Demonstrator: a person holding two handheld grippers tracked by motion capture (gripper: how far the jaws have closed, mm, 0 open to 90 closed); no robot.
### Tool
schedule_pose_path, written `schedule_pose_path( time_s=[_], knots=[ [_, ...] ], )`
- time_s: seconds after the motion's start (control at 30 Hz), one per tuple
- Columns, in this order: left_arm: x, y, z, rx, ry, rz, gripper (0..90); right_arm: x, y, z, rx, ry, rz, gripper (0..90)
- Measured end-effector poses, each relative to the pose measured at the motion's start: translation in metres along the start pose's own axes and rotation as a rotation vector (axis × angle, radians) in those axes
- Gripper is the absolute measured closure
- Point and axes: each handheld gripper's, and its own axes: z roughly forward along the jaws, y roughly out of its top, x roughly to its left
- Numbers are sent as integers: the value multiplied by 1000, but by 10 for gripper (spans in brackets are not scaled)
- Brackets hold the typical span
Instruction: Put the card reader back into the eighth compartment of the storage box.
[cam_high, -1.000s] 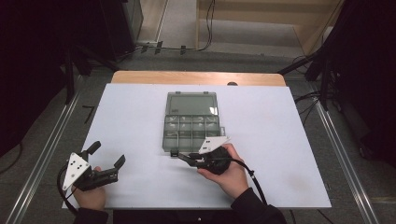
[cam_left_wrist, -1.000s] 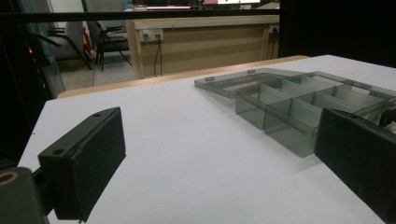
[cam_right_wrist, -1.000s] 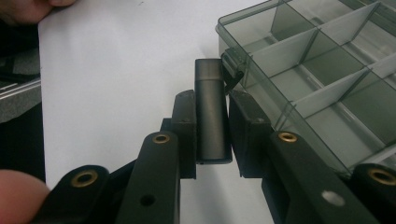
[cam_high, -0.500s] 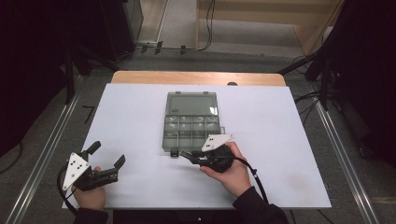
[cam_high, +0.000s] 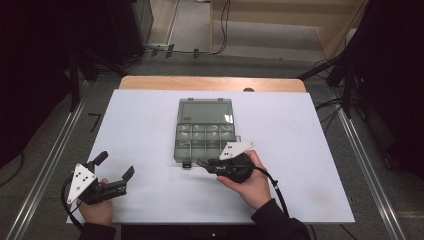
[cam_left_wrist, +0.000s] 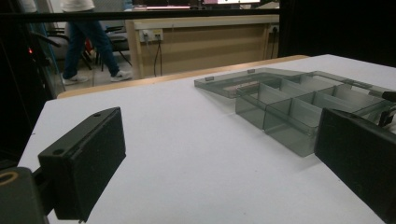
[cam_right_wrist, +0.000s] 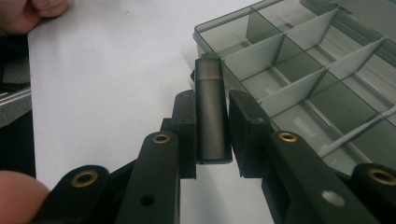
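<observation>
Right gripper (cam_right_wrist: 210, 135): jaws pinching a dark cylinder (cam_right_wrist: 211, 112) lengthwise, its tip poking out ahead.
Organizer box (cam_high: 205, 134): lid open, just beyond the cylinder's tip, near edge right there.
Left gripper (cam_high: 116, 170): jaws spread wide, nothing between them, box well off to its right.

1. White table top (cam_high: 150, 125) w/ wooden far edge (cam_high: 210, 83), lit evenly from above.
2. Grey floor (cam_high: 195, 25) beyond table; black cables (cam_high: 190, 50) trailing across it.
3. Metal rails (cam_high: 45, 165) along both sides of table.
4. Dark equipment & stands left and right, mostly in shadow.
5. Wooden bench (cam_left_wrist: 201, 39) w/ wall sockets at back of room; a person's legs (cam_left_wrist: 91, 42) beside it, near chairs.
</observation>
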Motion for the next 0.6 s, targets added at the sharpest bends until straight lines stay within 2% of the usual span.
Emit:
schedule_pose_path(
  time_s=[0.6],
  knots=[
    [0, 0, 0, -1, -1, -1, 23, -8, -1, -8, -9, -23, 22, 707]
  ],
)
